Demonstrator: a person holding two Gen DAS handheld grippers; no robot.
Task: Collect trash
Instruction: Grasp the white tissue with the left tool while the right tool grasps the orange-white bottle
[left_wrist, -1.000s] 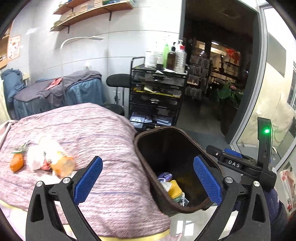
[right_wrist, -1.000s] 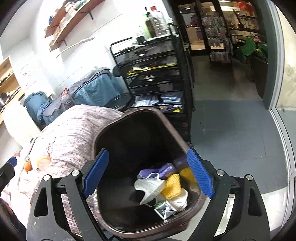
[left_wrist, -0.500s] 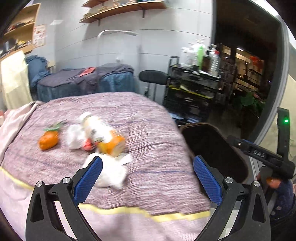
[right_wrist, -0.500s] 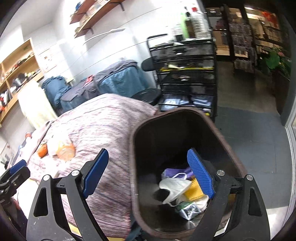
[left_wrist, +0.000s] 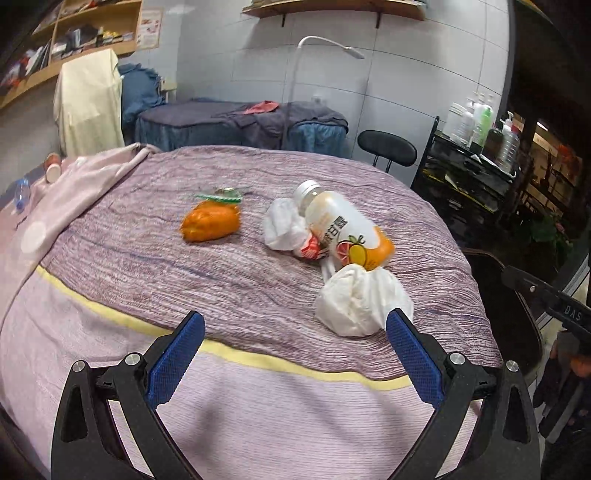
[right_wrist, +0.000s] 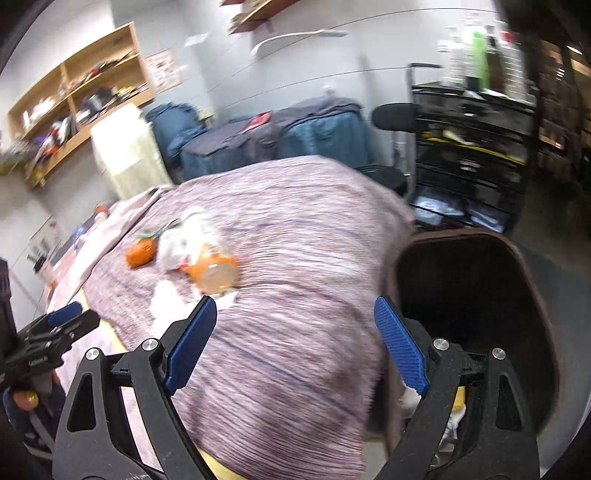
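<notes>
Left gripper (left_wrist: 293, 332) and right gripper (right_wrist: 295, 319), ribbed blue pads spread, released; crumpled white tissue (left_wrist: 364, 301), glossy bottle (left_wrist: 345, 230) on woven bedspread (left_wrist: 155, 269)

Black left gripper (left_wrist: 295, 345), blue ribbed pads (left_wrist: 173, 360), silver screws

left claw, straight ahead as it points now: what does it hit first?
Probably the purple bedcover: the open left claw looks down onto it. The crumpled white tissue sits just by its right finger, slightly off line. Depth is uncertain.
</notes>
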